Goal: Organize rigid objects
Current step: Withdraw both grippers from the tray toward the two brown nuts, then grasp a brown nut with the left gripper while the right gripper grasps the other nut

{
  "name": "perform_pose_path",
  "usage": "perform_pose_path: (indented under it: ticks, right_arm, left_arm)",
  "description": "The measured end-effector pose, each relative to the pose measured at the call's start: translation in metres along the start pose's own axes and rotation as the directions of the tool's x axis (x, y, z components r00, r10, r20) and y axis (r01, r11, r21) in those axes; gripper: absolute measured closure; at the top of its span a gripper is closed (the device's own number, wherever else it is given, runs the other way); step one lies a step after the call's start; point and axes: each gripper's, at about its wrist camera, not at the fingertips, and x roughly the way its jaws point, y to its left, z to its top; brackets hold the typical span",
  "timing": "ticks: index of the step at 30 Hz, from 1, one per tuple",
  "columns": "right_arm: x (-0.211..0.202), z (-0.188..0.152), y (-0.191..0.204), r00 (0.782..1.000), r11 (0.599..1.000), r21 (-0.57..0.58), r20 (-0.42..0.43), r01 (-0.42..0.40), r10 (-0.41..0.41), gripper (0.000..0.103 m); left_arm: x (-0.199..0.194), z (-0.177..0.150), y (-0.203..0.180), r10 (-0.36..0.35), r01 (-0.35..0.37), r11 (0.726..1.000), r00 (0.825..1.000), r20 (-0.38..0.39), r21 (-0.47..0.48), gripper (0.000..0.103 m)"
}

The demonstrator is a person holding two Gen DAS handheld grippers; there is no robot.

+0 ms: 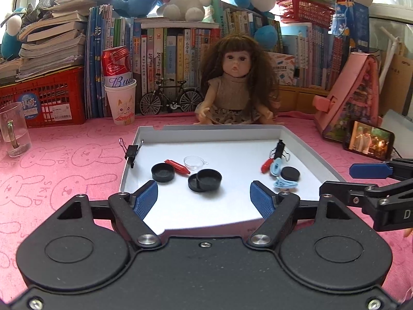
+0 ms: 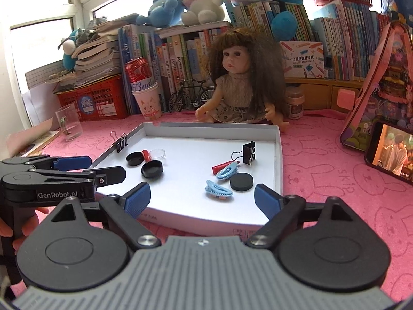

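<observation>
Rigid objects lie scattered in a shallow white cardboard tray (image 2: 278,155) with low straight walls, set on our table (image 2: 335,180), which is covered in a soft pink towel printed with rabbit outlines; on the tray's left part we see 2 round black plastic lids, one open-side up (image 1: 162,171) and one resting on another disc (image 1: 205,180), with a small clear domed cap (image 1: 194,162) and a glossy red tapered piece (image 1: 178,166) just beside them; a black metal binder clip (image 2: 120,142) with wire handles grips the tray's left wall; on the right part a second black binder clip (image 2: 248,152) stands near the right wall, another red piece (image 2: 223,166) lies touching a light blue plastic hair clip (image 2: 227,171), a flat matte black puck (image 2: 241,182) sits just beside it, and a second blue hair clip (image 2: 218,190) lies nearer to us.

Our left hand-held gripper (image 1: 204,197) hovers at the tray's near edge, its ribbed blue pads (image 1: 145,200) wide apart and holding nothing; our right hand-held gripper (image 2: 202,199) is likewise spread, with textured blue pads (image 2: 267,201) apart over the near edge and nothing between them.

Behind the tray sits a long-haired doll (image 1: 236,87); a red can (image 1: 116,63) stands in a paper cup (image 1: 121,103); a lit phone (image 1: 367,139) leans at the right.
</observation>
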Motion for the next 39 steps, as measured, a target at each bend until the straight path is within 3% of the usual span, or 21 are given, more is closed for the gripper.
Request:
perform_pose_path:
  ticks: [4,18,39]
  right_arm:
    - [-0.011,-0.01,0.006,1.0,1.0,-0.028,0.014,-0.008,0.008,0.004]
    - [-0.029,-0.037,0.015,1.0,0.998,-0.055,0.006,-0.03,0.03,0.001]
    - [-0.023,-0.071,0.03,0.998,0.992,-0.116,-0.038,-0.048,0.044,0.0]
  left_arm:
    - [-0.015,-0.01,-0.003,-0.019,0.019,1.0,1.0,0.002,0.016,0.026]
    - [-0.049,-0.046,-0.01,-0.068,0.068,0.997,0.997,-0.021,0.023,0.025]
    - [-0.049,-0.082,-0.013,-0.094,0.096,0.995,0.994,-0.052,0.03,0.029]
